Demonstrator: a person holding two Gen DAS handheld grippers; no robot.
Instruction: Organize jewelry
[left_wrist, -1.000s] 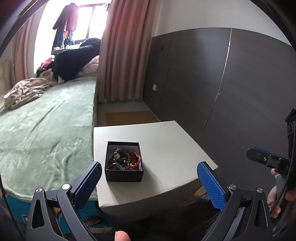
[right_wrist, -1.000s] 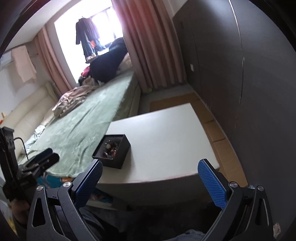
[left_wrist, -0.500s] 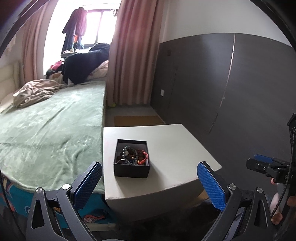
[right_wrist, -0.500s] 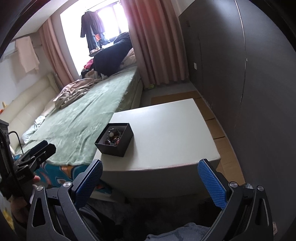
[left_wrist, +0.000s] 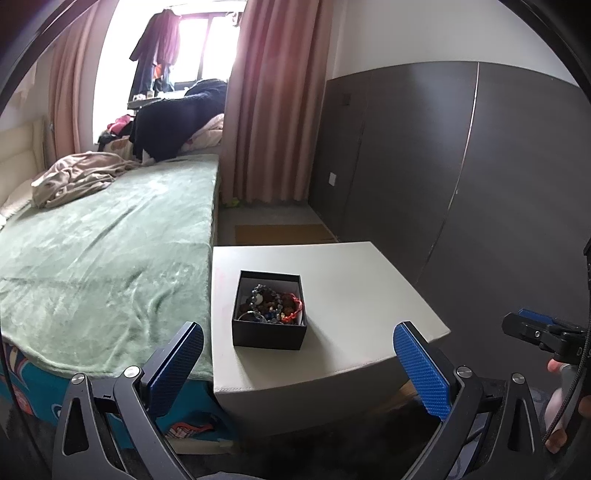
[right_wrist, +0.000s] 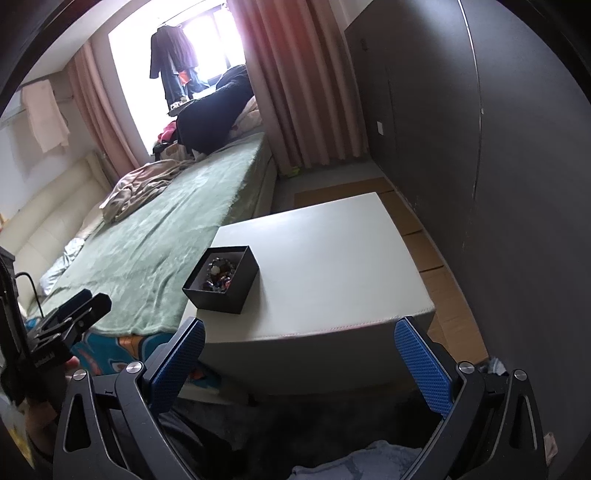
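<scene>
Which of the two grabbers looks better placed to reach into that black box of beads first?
Probably the left hand-held gripper: the black box sits almost centred between its open fingers, while it lies left of the right hand-held gripper.

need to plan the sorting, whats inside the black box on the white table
The open black cardboard box holds a tangled heap of beaded bracelets: dark brown and grey-blue beads plus a red cord piece. Anything beneath the heap, and the box floor, is covered, so the piece count is unclear.
</scene>
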